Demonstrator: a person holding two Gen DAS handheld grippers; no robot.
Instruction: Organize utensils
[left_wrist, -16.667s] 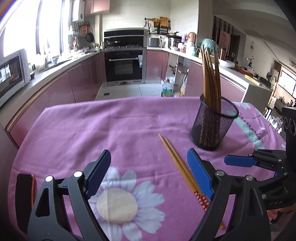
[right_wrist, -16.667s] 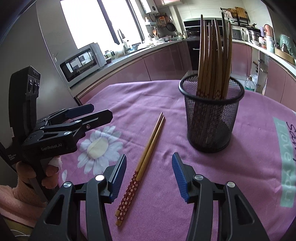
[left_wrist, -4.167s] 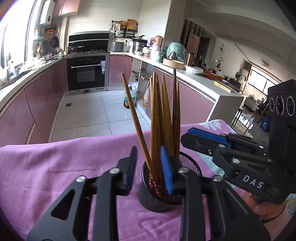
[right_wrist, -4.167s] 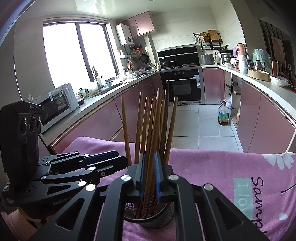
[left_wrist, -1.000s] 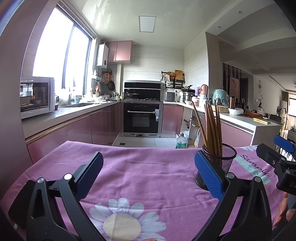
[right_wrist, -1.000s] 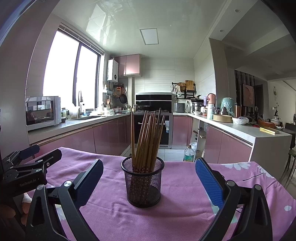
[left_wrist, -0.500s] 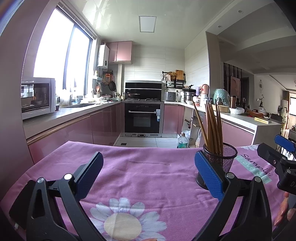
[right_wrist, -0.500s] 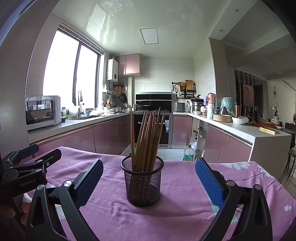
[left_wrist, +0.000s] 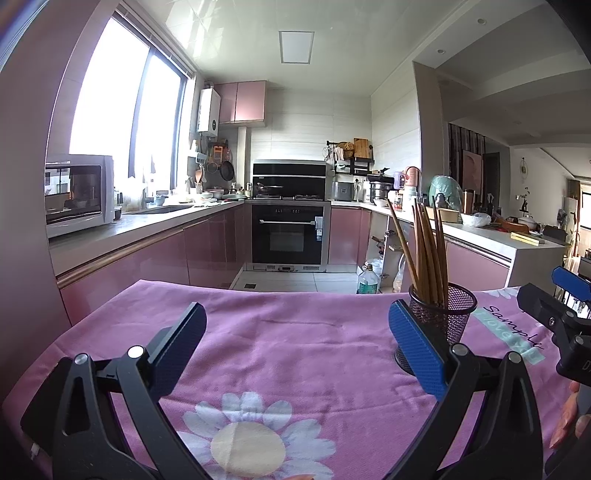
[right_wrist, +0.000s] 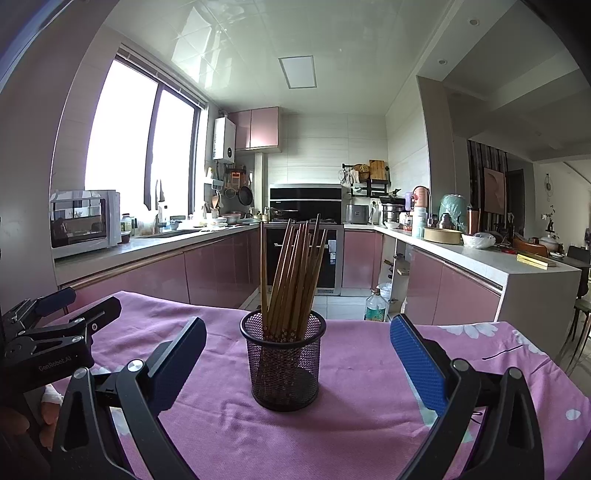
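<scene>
Chopsticks (right_wrist: 291, 273) all stand in the mesh cup (right_wrist: 283, 365), dead ahead of the right gripper (right_wrist: 295, 362) and at 2 o'clock from the left gripper (left_wrist: 295, 347). Both grippers are spread wide, holding nothing. Cloth (left_wrist: 288, 347) shows no loose utensils; the job looks done. Cloth's far edge at 12 o'clock lies close behind the cup; room is open on both sides.

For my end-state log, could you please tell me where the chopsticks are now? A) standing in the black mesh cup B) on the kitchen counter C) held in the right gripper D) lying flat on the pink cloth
A: the chopsticks stand bunched inside the black mesh cup; both grippers are open and hold nothing.
</scene>
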